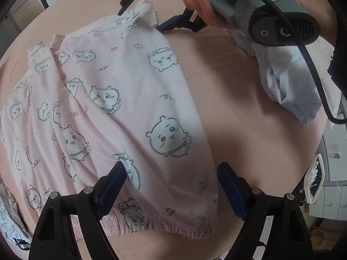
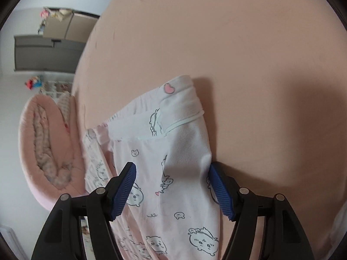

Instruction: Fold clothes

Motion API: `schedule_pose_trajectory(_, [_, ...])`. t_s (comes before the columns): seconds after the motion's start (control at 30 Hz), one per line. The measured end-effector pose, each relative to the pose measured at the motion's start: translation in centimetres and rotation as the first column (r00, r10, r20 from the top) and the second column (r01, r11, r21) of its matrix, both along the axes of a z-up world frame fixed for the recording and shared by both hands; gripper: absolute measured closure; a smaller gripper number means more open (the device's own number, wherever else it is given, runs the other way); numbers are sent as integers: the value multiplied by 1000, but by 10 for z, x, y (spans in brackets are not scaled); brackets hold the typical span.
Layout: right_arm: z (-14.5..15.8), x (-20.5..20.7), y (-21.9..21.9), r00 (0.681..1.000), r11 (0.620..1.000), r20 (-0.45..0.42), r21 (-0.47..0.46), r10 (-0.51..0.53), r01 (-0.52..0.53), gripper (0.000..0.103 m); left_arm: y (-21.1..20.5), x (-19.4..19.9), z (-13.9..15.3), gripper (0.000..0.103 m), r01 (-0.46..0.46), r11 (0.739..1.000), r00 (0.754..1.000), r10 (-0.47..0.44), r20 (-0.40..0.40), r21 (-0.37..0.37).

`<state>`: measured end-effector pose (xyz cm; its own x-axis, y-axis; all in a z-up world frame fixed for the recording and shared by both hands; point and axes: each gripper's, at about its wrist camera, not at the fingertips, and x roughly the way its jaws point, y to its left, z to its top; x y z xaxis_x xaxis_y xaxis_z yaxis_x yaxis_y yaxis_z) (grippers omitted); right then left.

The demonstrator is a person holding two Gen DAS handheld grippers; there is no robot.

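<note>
While my left hand-held gripper point(image 1: 171, 186) spreads wide over the pink pajamas point(image 1: 121, 112), only its view shows the blue garment point(image 1: 288, 86). My right hand-held gripper point(image 2: 172, 191) straddles the fabric, fingers apart.

A peach-pink bed sheet point(image 1: 238, 99) carries everything. On it, from centre toward 9 o'clock, lies the pink cartoon-print garment point(image 1: 121, 112), spread with folds; a crumpled pale blue garment point(image 1: 286, 86) lies at 3 o'clock

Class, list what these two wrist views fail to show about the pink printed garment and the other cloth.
- Pink garment: left wrist view, its left part cut off by the frame edge.
- Pale blue cloth: type unclear, crumpled, partly behind the right gripper's handle.
- Left gripper: absent from the right wrist view.
</note>
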<state>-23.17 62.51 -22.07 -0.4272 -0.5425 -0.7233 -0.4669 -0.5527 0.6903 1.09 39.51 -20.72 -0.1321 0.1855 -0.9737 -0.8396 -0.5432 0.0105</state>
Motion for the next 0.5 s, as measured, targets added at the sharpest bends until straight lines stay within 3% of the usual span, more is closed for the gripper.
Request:
schedule_pose_trajectory(0.07, [-2, 4, 4, 1000, 999, -17, -42, -22, 21, 34, 5, 9, -5, 18, 21, 999, 998, -23, -51, -45])
schedule_pose_trajectory(0.2, [-9, 4, 12, 996, 989, -58, -131, -71, 63, 34, 8, 16, -17, 16, 39, 995, 997, -45, -66, -87])
schedule_pose_trajectory(0.3, [-14, 7, 11, 993, 982, -88, -177, -84, 67, 34, 5, 13, -23, 3, 48, 994, 996, -54, -68, -94])
schedule_pose_trajectory(0.5, [-9, -6, -4, 998, 993, -38, -106, -54, 49, 34, -2, 9, -33, 0, 40, 994, 999, -42, -18, -98])
